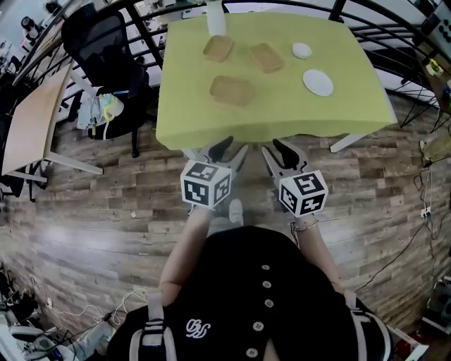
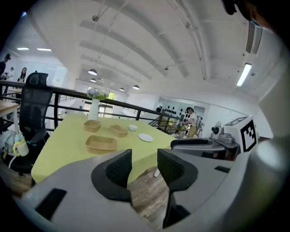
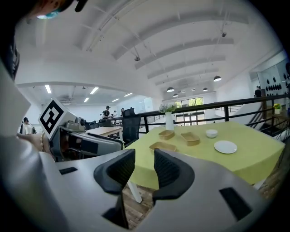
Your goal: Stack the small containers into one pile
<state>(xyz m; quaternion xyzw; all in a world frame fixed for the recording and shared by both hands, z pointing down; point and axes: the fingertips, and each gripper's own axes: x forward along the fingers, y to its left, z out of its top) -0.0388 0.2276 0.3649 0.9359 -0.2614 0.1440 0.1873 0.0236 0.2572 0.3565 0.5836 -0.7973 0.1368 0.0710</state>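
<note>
Left tongs & right tongs spread, empty. Nearest container looks light, thin-walled, prob crushable; I'd pinch its rim gently.

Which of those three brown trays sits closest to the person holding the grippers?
The tray nearest the table front edge; the other two lie farther back, toward the white vase.

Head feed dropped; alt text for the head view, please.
Left gripper and right gripper, both open and empty, hover side by side short of a yellow-green table holding three unstacked tan containers, a white plate, a bowl and a vase.
</note>
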